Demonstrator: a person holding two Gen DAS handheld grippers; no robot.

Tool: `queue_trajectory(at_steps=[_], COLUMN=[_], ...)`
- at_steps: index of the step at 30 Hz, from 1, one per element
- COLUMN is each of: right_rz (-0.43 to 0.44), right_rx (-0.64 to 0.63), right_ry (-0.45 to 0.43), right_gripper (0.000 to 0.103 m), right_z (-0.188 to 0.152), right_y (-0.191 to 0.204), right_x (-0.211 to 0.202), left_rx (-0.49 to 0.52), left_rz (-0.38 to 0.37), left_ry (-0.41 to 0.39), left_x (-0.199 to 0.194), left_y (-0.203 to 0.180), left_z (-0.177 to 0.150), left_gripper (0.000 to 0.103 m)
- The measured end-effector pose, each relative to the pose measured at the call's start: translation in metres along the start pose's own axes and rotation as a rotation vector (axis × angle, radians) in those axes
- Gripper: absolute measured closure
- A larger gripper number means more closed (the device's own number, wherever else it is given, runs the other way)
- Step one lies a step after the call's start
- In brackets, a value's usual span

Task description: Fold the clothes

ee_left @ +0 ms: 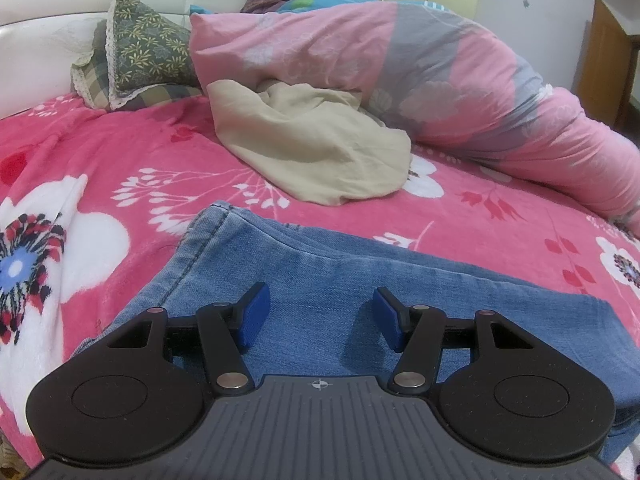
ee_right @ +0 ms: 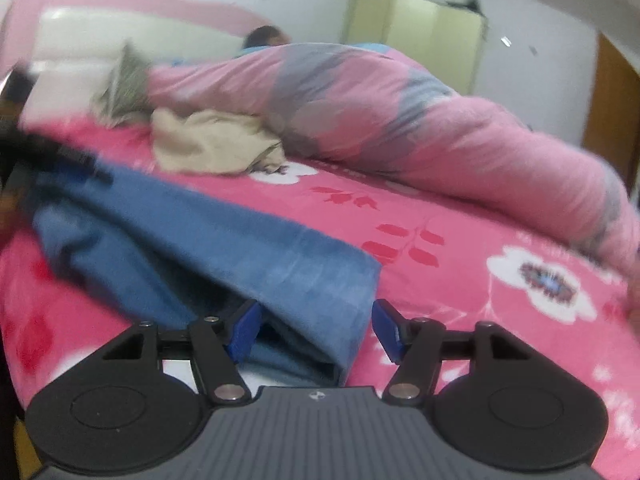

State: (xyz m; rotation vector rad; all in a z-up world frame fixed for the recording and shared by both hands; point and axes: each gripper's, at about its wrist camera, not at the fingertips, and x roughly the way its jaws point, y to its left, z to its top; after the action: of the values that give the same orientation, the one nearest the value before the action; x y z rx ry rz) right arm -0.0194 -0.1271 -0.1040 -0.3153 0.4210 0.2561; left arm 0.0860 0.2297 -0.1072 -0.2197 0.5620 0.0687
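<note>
A bed (ee_left: 132, 152) under a bright pink flowered blanket carries everything. Along its far edge a pink and grey duvet (ee_left: 400, 76) covers a person lying down, with a beige cloth (ee_left: 316, 152) bunched against it and a green patterned pillow (ee_left: 148, 48) near the headboard corner. The blue jeans (ee_left: 320, 276) lie at the near edge. The left gripper (ee_left: 320, 316) hovers over them, fingers apart; the right gripper (ee_right: 316, 330), fingers also apart, straddles a folded denim end, the view blurred
</note>
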Motion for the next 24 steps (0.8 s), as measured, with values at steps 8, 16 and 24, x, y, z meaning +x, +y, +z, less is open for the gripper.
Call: queue_trajectory(at_steps=[8,16,24], right_rz=[-0.118,-0.149,-0.251], right_rx=[-0.203,-0.254,-0.043], right_ry=[0.030,0.007,0.079], right_gripper=[0.038,0.038,0.029], right_z=[-0.010,-0.003,-0.015], right_y=[0.026,0.042,-0.003], right_x=[0.009,0.030,0.044], left_rx=[0.002,0.011,0.020], left_rz=[0.001,0.008,0.013], left_ry=[0.002,-0.001,0.006], left_x=[0.000,0.001,0.001], left_y=[-0.001,-0.002,-0.002], left_z=[0.000,-0.001,0.000], left_gripper=[0.045,0.045,0.046])
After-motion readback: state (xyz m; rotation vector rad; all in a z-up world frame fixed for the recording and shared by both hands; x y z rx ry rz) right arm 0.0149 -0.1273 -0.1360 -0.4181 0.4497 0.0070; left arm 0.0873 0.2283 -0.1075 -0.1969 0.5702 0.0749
